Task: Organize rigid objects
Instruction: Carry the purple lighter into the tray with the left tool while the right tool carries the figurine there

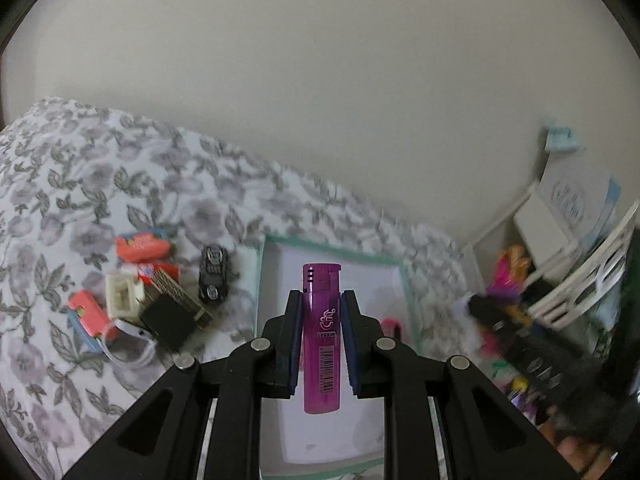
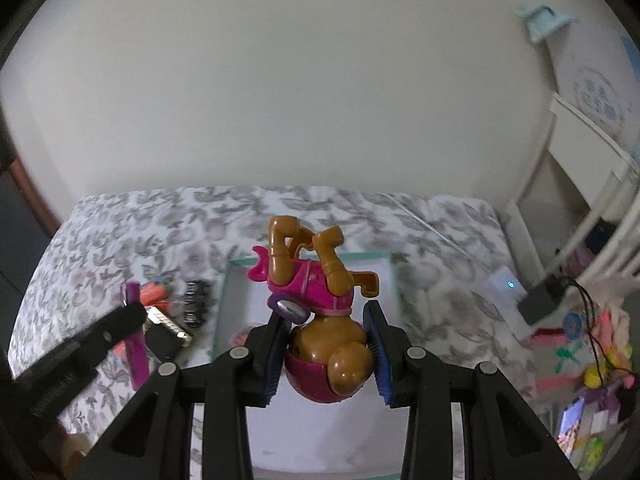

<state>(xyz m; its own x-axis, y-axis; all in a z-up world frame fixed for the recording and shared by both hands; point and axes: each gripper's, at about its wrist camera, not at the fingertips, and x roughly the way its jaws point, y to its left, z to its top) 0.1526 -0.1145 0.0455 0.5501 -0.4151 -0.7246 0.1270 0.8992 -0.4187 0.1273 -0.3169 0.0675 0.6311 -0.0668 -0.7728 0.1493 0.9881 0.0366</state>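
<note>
Currently, the scene is set out as follows.

Left gripper [image 1: 320, 320]: the jaws are closed as far as they go on a purple lighter [image 1: 321, 336], which is pinched across its narrow sides near the middle of its length; it is seen at the centre of the left wrist frame, above the tray.

Right gripper [image 2: 326, 344]: the jaws are partly closed around a toy dog [image 2: 320, 312], which is gripped at its head, upside down, legs pointing up; it is seen at the centre of the right wrist frame.

Tray [image 1: 406, 280]: a shallow white box with a mint-green rim is seen lying on the flowered cloth [image 1: 80, 168], below both held things.

Pile: a toy car [image 1: 214, 274], a black block [image 1: 168, 324], a white plastic piece [image 1: 122, 296] and red packets [image 1: 142, 248] are seen close together at the left of the left wrist frame, beside the tray.

Lighter, handling: it is judged light, stiff and smooth-sided, so sliding along the pads is possible; a hold across the flat body, away from the metal top, is judged best.

Toy dog, handling: hard plastic is judged, light but lumpy; the rounded head gives the pads little flat surface, so twisting in the grip is a risk. The pink body is judged a steadier place to be held; the thin legs are best avoided.
</note>
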